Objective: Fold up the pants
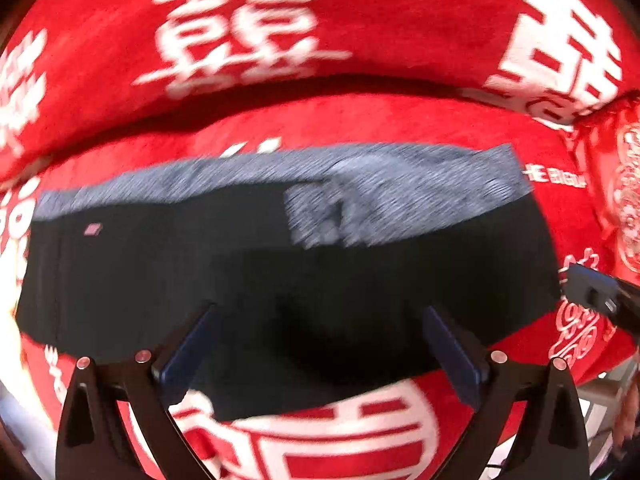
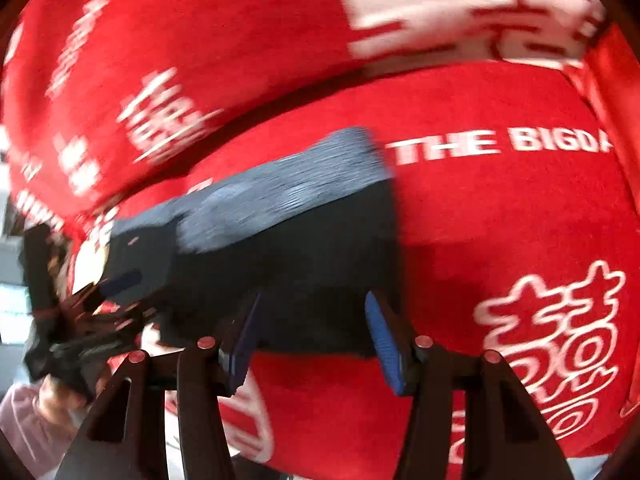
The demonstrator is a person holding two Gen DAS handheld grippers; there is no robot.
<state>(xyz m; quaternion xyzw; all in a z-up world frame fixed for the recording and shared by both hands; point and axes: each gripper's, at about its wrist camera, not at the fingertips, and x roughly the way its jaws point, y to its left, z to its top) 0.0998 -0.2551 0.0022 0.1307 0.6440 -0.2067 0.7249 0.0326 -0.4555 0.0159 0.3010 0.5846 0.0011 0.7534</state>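
Note:
Dark folded pants (image 1: 280,280) with a grey waistband (image 1: 360,184) along the far edge lie flat on a red blanket (image 1: 360,120). My left gripper (image 1: 320,310) hangs over their near part, jaws wide open, nothing between them. In the right wrist view the pants (image 2: 300,248) run away to the left. My right gripper (image 2: 313,298) stands over their near right corner with the jaws apart; its blue pads do not press the cloth. The left gripper's blue pad (image 2: 120,284) shows at the pants' left end. The right gripper's tip (image 1: 596,292) shows beyond their right end. Both views are blurred.
The blanket carries large white characters and the words "THE BIG" (image 2: 500,142). A second red printed fold or cushion (image 1: 400,20) rises behind the pants. A hand (image 2: 52,396) with a pink sleeve (image 2: 20,420) is at the lower left of the right wrist view.

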